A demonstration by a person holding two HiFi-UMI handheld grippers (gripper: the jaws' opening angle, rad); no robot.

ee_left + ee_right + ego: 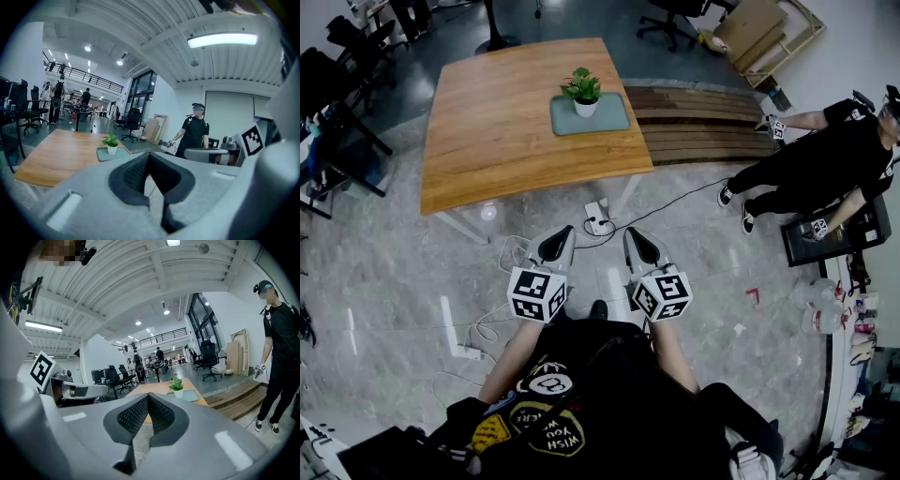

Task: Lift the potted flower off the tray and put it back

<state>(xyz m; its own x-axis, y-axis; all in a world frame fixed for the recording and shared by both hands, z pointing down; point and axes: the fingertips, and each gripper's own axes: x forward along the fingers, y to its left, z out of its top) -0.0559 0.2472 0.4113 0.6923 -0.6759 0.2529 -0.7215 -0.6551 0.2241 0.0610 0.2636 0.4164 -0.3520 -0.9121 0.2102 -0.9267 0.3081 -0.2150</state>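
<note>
Saw the flower [582, 91] upright on the tray [614, 118], upper middle of the head view, on the table [506, 122] and well apart from both grippers. Could barely make out its pot there, small and white. Found it just as small at middle left of the left gripper view, and just above the jaws at the centre of the right gripper view. Saw the left gripper [561, 240] and the right gripper [638, 246] side by side over the floor [394, 281] at the centre of the head view. Found both closed, pads pressed together with nothing between. Lost the wearer's legs under the torso at the bottom edge. Lost the table's far legs under its top. Found a bystander [825, 159] at the right edge, partly cut off by the frame. Read "WISH YOU" upside down on the shirt [546, 433], lower middle; could not read the rest of the print. Noted square black-and-white markers on the cube [536, 293] of each gripper.
</note>
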